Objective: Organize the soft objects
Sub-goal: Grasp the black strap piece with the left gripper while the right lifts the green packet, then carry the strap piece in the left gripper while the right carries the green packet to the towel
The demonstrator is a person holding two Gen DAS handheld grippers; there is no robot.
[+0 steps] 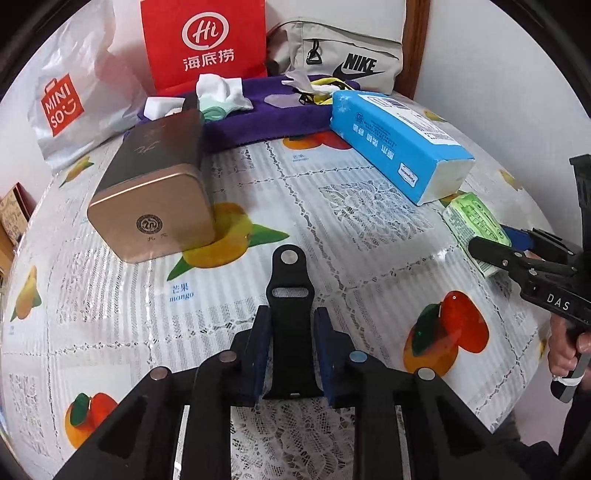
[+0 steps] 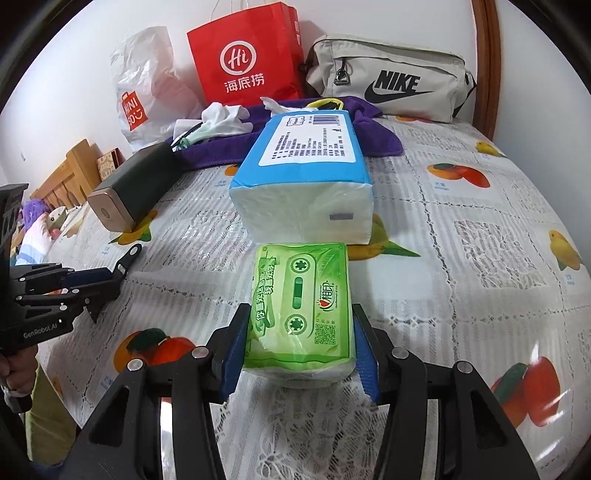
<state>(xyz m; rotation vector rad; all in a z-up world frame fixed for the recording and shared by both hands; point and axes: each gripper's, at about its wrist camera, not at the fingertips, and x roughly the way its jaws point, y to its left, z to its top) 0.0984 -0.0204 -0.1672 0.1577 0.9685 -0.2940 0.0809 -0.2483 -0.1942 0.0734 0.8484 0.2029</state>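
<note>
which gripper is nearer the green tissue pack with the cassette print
Right. The right gripper has the green cassette-print tissue pack between its blue pads, which press its sides. The left gripper is well off to the side, closed on a black strap.

White wall (image 2: 369,22) behind table; wooden frame (image 2: 484,55) at right (reddish brown); wooden furniture (image 2: 70,170) left.

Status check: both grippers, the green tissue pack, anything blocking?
Left gripper clamped on black strap. Right gripper clamped on green tissue pack. Blue tissue pack directly ahead, close.
</note>
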